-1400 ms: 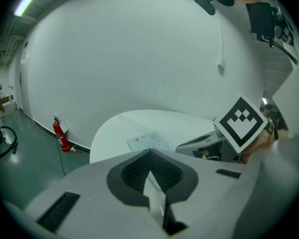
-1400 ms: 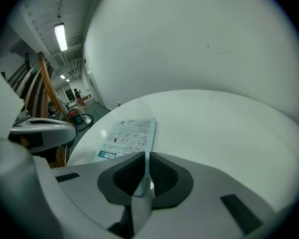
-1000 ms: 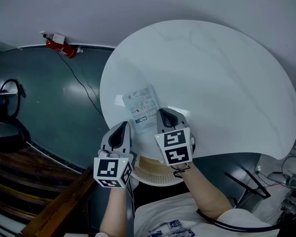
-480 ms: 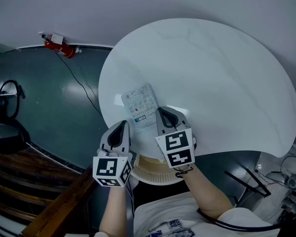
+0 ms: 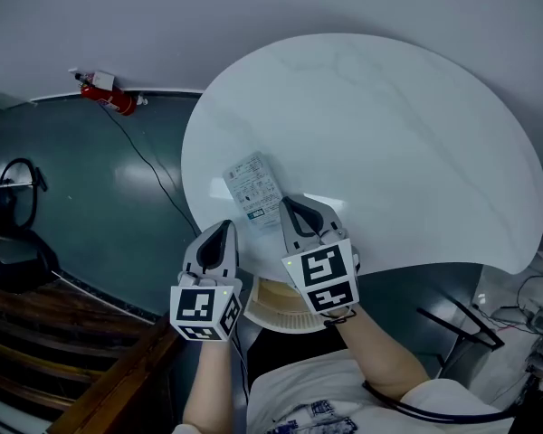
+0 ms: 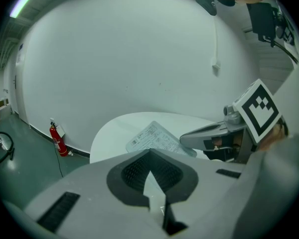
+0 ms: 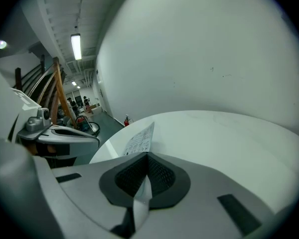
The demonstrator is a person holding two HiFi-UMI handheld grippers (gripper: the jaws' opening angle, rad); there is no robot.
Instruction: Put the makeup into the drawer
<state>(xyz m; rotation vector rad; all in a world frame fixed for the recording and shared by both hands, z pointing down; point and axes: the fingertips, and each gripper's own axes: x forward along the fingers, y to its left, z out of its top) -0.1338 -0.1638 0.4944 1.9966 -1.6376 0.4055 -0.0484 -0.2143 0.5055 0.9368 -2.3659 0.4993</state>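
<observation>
**A:** The big round white worktop (image 5: 416,152) is nearly bare. Where's the makeup?

**B:** It's that flat printed packet (image 5: 253,188), lying face up near the edge closest to the person. I can't make out a drawer anywhere. There's a pale round thing (image 5: 276,304) tucked under the rim, but I can't tell what it is.

**A:** Is either hand holding the packet?

**B:** I don't think so. The left gripper (image 5: 224,228) sits just off the packet's near left corner, and the right gripper (image 5: 291,208) is just beside its near right corner. The left fingers (image 6: 134,176) are closed and so are the right fingers (image 7: 162,176). Only a thin pale sliver shows at each seam, and the packet looks flat on the worktop.

**A:** How do you think it'll handle?

**B:** It looks very light, thin and floppy, probably a sealed sachet with soft contents. The film looks smooth, so I'd expect it to slide on that glossy top instead of lifting. It won't break, but a hard squeeze in the middle could crease it.

**A:** So where should they take hold?

**B:** I'd say the sealed border at a near corner, because it's flatter and stiffer there. First the fingers have to open, then one has to get under the edge. Nudging the packet so it overhangs the rim would make that easier.
</observation>
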